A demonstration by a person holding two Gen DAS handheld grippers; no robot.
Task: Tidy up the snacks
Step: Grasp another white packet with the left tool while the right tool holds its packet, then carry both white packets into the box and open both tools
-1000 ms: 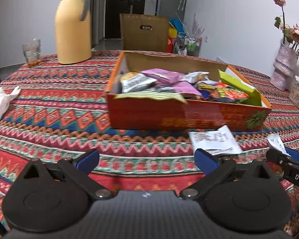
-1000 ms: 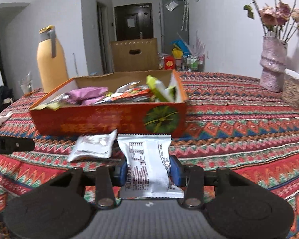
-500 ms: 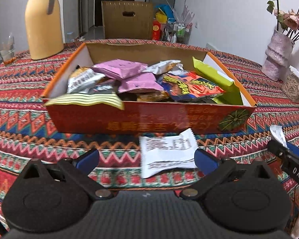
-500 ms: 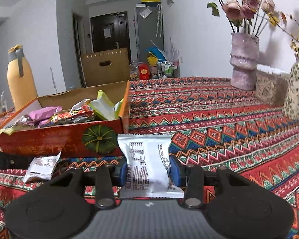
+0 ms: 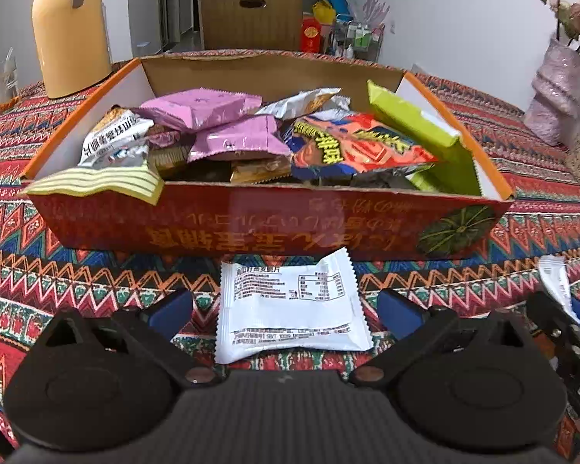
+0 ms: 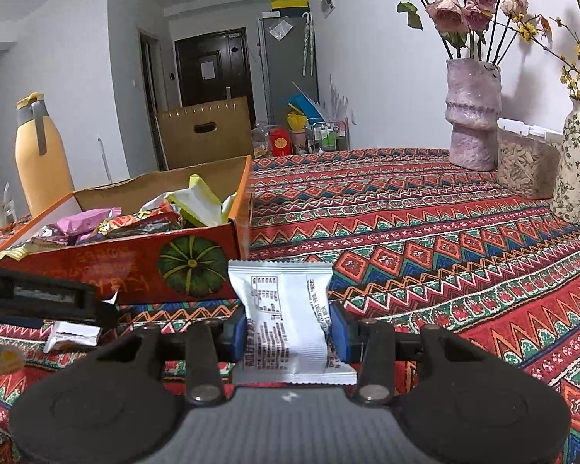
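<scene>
Setting: Patterned red cloth covers the desk (image 6: pixel 425 232); a doorway and a brown carton stand in the room beyond.
Landmark: an orange cardboard box (image 5: pixel 251 224), already heaped with snack packets, sits mid-desk.
Left tool: the left tool (image 5: pixel 286 305) has its blue pads spread wide, one to either side of a white sachet (image 5: pixel 290 305), neither pressing on it.
Sachet on desk: it lies flat on the cloth, printed side up, just in front of the box's near wall.
Right tool: the right tool (image 6: pixel 288 332) is clamped on a second white sachet (image 6: pixel 286 321), pads pinching its two side edges, the packet standing upright in front of the box's pumpkin-printed corner.
Handling: both sachets look light, thin and crinkly, likely slick film that buckles under a squeeze and may hold something breakable.
Where to hold: across the short sides at mid-length seems best, with a gentle close; the sealed crimped ends look too floppy to trust.
Beyond the box: a yellow flask (image 5: pixel 71 31) stands behind its left end.
</scene>
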